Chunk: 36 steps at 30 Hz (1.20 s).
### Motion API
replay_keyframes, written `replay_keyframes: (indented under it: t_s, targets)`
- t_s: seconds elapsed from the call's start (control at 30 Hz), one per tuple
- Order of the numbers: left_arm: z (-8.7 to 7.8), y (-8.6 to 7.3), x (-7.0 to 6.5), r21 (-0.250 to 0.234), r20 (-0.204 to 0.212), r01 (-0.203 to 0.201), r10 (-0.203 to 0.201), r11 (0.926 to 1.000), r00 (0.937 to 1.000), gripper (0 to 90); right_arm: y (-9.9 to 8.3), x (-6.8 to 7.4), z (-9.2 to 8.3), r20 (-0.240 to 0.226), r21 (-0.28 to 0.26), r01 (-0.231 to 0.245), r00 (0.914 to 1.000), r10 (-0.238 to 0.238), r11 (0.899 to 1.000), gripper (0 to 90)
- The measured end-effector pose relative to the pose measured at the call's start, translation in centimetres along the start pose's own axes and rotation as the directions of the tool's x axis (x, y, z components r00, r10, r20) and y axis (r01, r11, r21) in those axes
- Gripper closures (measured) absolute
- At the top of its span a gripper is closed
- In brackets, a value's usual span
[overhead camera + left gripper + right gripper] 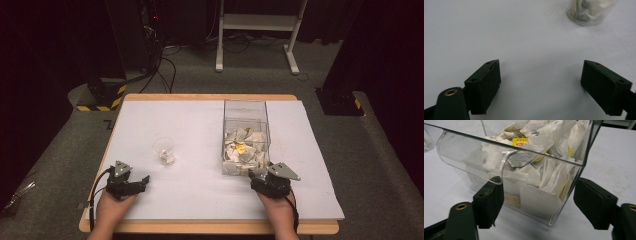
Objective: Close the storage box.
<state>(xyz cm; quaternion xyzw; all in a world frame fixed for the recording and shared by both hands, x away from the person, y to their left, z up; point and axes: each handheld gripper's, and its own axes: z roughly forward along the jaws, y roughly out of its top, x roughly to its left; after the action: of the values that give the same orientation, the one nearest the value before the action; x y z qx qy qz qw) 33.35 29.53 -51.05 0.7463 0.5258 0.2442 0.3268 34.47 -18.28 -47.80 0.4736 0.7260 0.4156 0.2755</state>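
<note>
Wide empty claws (145,179) (253,173) over white tabletop (200,195) — grey carpet (345,150), dark room beyond.

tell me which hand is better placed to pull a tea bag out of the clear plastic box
Right. The right gripper sits at the near corner of the clear plastic box of white paper tea bags, jaws open and facing it. The left gripper rests open over bare table, nearer the small clear plastic cup.
</note>
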Motion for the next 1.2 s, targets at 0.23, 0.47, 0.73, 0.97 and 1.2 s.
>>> replay_keyframes:
  t_s: [0.23,0.47,0.73,0.97,1.2]
  targets:
    - [0.0,0.0,0.0,0.000,0.000,0.001,-0.001,1.0000,1.0000,16.8,0.4,-0.5,0.9,0.019,0.016,-0.019,0.9997,0.018,1.000,12.9]
    - [0.0,0.0,0.0,0.000,-0.001,0.001,-0.001,1.0000,1.0000,17.1,0.8,-1.0,1.3,0.024,0.004,-0.036,0.9991,0.036,0.999,12.0]
    - [-0.1,0.0,0.0,0.000,-0.003,-0.001,0.001,1.0000,1.0000,17.5,1.1,-1.2,1.9,0.018,-0.002,-0.045,0.9988,0.045,0.999,10.9]
    - [-0.1,0.0,0.0,-0.001,-0.004,-0.002,0.002,1.0000,1.0000,17.8,1.3,-1.6,2.4,0.009,-0.005,-0.038,0.9993,0.038,0.999,10.1]
    - [-0.1,0.0,-0.1,-0.004,-0.005,-0.003,0.003,1.0000,1.0000,18.5,1.4,-1.9,2.6,0.003,-0.005,-0.054,0.9986,0.054,0.999,10.3]
